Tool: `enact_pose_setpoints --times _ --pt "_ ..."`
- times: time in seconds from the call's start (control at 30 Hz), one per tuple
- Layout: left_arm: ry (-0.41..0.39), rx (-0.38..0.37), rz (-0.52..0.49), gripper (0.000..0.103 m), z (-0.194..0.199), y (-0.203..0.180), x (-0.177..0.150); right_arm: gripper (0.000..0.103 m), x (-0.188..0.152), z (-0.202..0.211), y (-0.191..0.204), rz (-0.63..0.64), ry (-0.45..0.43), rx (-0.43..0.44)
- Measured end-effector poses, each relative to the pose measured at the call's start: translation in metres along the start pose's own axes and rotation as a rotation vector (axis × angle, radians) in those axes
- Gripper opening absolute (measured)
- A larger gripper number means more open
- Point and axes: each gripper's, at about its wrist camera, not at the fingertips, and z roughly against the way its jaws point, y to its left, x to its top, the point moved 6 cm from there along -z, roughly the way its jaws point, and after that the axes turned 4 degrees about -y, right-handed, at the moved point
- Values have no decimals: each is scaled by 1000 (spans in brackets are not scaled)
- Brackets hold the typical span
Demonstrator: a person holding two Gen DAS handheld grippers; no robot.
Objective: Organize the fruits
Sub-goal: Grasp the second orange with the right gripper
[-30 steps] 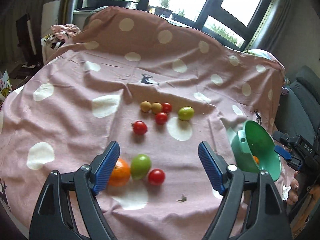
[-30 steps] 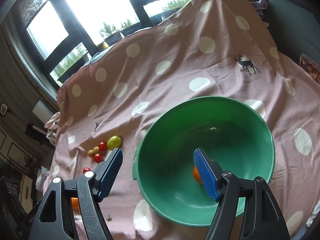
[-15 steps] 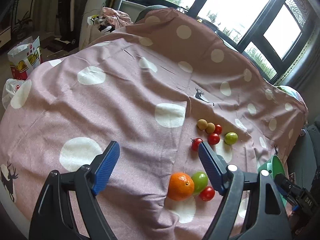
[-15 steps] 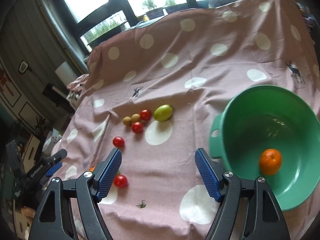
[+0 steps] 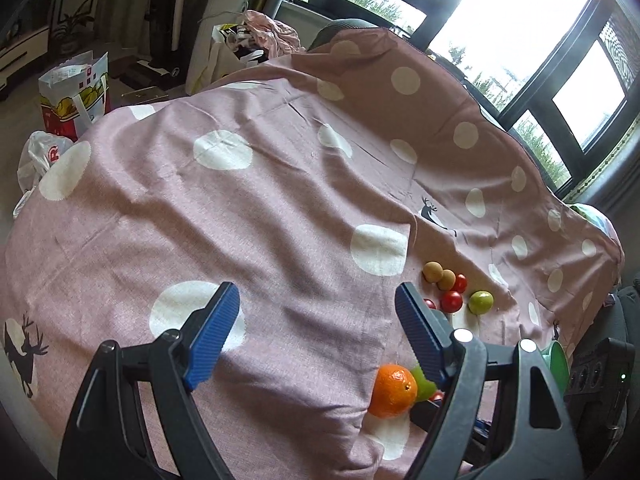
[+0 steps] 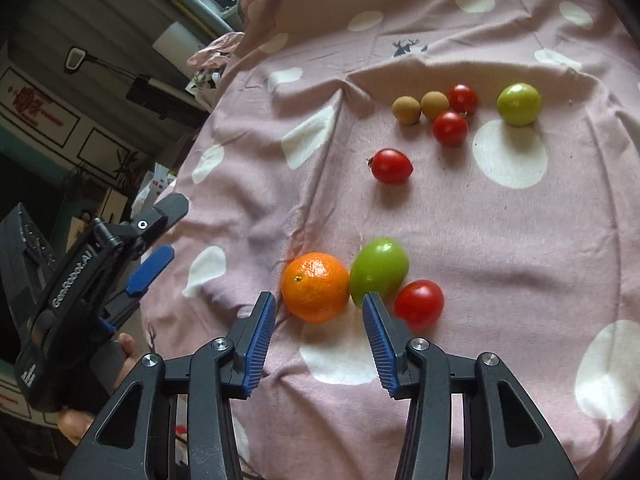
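Half hidden behind the left gripper's point(image 5: 316, 336) right finger in the left wrist view: the green fruit point(image 5: 423, 383), a red tomato beside it showing only as a sliver, and the green bowl point(image 5: 559, 364), cut down to a strip of rim. Jaws of that gripper spread wide over bare pink spotted cloth point(image 5: 280, 208), nothing between them.

From the right wrist view, all in plain sight. Right gripper point(image 6: 319, 322) closing, pads not yet touching anything; orange point(image 6: 316, 287) just ahead of the gap, toward its left pad. Touching the orange on its right, the green fruit point(image 6: 379, 267), partly covered by the right pad's tip; red tomato point(image 6: 419, 305) just right of that pad. Farther ahead: a lone red tomato point(image 6: 391, 166), then a cluster of two tan fruits point(image 6: 420, 107), two red tomatoes point(image 6: 456, 114) and a green one point(image 6: 518, 104). Off to the left, the left gripper point(image 6: 158, 236) with a hand point(image 6: 120, 356) partly visible below it.
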Motion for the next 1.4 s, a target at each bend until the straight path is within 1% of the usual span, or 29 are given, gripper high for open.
enact_pose_setpoints --times 0.07,0.13,0.23,0.4,0.47,0.5,0.63,0.77,0.8,0.83,0.87,0.9,0.97,1.03,1.07,1.13,1.17,1.2,1.27,1.3,1.33,1.37,1.4 --pt "5 -10 5 80 -1 0 0 48 -2 -5 1 -24 -1 8" --pt "4 -7 4 80 -1 1 1 48 -2 -9 1 -35 -8 -8" --pt "3 -9 2 80 0 0 0 48 0 -14 4 -48 -4 4" --pt "6 -13 -7 80 0 -2 -1 48 3 -22 4 -30 -31 -51" --pt "7 -11 -18 80 -1 -3 -2 47 2 -27 1 -35 -15 -51" --pt "7 -11 -23 80 -1 -4 -2 47 2 -27 0 -34 -22 -44" --pt "5 -17 -43 80 0 -9 -4 45 0 -20 -1 -5 -41 -77" --pt "14 -31 -76 80 -1 -19 -9 45 5 8 -6 -7 -65 -41" --pt "18 -36 -87 80 -2 -22 -11 45 6 16 -9 -3 -72 -48" --pt "23 -43 -100 80 -2 -26 -13 43 6 23 -13 -1 -80 -66" --pt "30 -52 -112 79 -3 -30 -16 32 7 30 -18 4 -89 -89" --pt "39 -65 -126 79 -4 -36 -20 27 7 36 -24 6 -94 -105" --pt "53 -88 -161 79 -6 -47 -27 25 6 46 -36 -16 -97 -111" --pt "72 -99 -191 79 -10 -57 -34 25 5 47 -53 -20 -91 -186" --pt "88 -109 -199 79 -12 -61 -38 25 4 46 -61 -26 -88 -211" --pt "128 -132 -219 73 -14 -68 -46 25 3 44 -74 -74 -88 -178" --pt "154 -147 -234 68 -14 -71 -50 25 3 43 -79 -100 -87 -156" --pt "173 -174 -248 65 -14 -76 -53 26 4 42 -83 -118 -83 -152" --pt "200 -234 -271 63 -10 -84 -59 26 3 42 -86 -116 -71 -156" --pt "216 -255 -288 63 -8 -88 -63 26 4 43 -85 -118 -70 -139" --pt "234 -270 -306 62 -8 -91 -67 27 3 44 -83 -127 -68 -110" --pt "254 -281 -323 61 -8 -94 -71 32 3 44 -81 -140 -68 -73" --pt "279 -292 -337 60 -9 -97 -76 34 3 45 -79 -151 -69 -43"
